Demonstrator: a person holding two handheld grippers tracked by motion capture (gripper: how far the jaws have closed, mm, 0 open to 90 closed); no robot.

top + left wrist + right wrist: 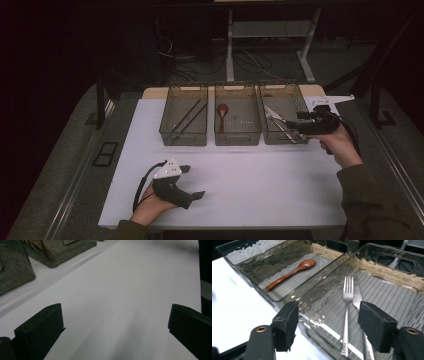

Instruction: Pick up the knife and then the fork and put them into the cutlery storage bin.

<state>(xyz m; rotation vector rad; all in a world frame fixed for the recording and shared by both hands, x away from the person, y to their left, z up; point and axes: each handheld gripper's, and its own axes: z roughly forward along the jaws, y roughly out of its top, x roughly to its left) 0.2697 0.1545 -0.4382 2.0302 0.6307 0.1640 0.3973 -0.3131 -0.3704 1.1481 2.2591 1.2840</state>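
Note:
Three smoky clear bins stand in a row at the back of the white table (250,185). The left bin (182,138) holds dark chopsticks (189,115). A wooden spoon (222,111) (292,273) lies in the middle bin (237,138). In the right bin (280,138) a fork (347,315) and a knife (358,302) lie side by side. My right gripper (292,125) (328,322) hovers at that bin's near edge, open, with nothing between its pads. My left gripper (192,181) (115,322) rests near the table's front, open and empty.
Beyond the table are dark floor, cables and a white desk frame (230,45). Table edges drop off on both sides. In the left gripper view, two bin corners (57,252) sit at the top left, with bare white tabletop ahead.

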